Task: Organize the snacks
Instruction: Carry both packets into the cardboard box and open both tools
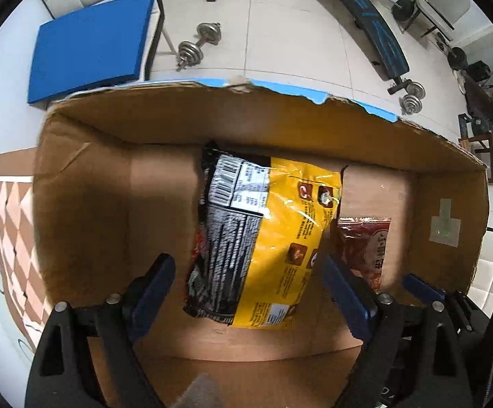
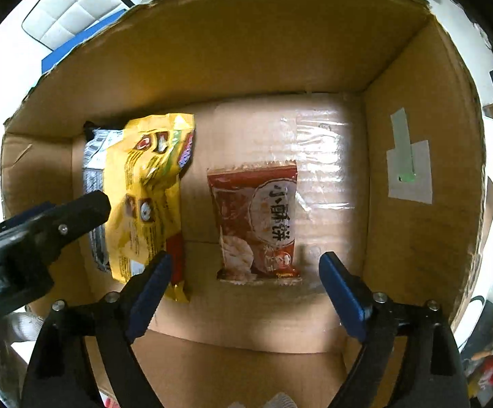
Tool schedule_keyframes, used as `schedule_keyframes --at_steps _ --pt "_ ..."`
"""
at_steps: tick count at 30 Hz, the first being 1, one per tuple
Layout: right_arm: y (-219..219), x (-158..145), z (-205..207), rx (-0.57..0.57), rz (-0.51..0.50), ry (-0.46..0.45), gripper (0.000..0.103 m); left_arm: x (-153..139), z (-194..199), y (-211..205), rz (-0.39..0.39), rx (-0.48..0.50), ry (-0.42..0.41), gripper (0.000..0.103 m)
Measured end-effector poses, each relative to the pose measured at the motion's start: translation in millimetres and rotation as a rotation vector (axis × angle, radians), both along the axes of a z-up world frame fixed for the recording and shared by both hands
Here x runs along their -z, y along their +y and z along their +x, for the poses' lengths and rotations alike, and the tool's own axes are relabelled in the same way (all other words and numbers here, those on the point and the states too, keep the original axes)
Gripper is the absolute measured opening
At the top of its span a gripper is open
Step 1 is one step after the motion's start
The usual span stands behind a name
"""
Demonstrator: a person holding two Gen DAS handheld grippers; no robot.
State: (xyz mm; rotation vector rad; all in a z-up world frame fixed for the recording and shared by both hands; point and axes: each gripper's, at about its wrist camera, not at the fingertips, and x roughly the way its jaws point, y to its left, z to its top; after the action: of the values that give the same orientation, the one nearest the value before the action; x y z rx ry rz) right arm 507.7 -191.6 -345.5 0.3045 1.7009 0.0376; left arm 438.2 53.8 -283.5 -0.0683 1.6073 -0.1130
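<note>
An open cardboard box (image 1: 86,176) fills both views; it also shows in the right wrist view (image 2: 246,51). A yellow and black snack bag (image 1: 263,238) lies on its floor at the left (image 2: 148,200). A small red snack packet (image 2: 256,221) lies flat beside it, partly hidden in the left wrist view (image 1: 365,248). My left gripper (image 1: 246,272) is open just above the yellow bag, fingers either side of it. My right gripper (image 2: 244,270) is open above the near end of the red packet. The left gripper's black body (image 2: 42,227) shows over the yellow bag.
The box has a taped patch (image 2: 409,173) on its right wall. Beyond the box lie a blue mat (image 1: 90,47), dumbbells (image 1: 199,44) and a weight bench (image 1: 369,17) on a tiled floor. A checkered board (image 1: 12,238) lies left of the box.
</note>
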Motion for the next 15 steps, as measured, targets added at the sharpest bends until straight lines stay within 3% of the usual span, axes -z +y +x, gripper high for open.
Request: schedule_keyframes --at_steps 8,15 --pt "1.4 -38.7 -31.8 -0.02 -0.063 -0.077 0.094 -24.5 -15.1 6.9 0.001 0.028 -0.076 0.09" --pt "-8.9 -77.7 -57.4 -0.01 -0.101 -0.164 0.094 -62.0 -52.6 6.9 0.045 0.075 -0.226 0.09"
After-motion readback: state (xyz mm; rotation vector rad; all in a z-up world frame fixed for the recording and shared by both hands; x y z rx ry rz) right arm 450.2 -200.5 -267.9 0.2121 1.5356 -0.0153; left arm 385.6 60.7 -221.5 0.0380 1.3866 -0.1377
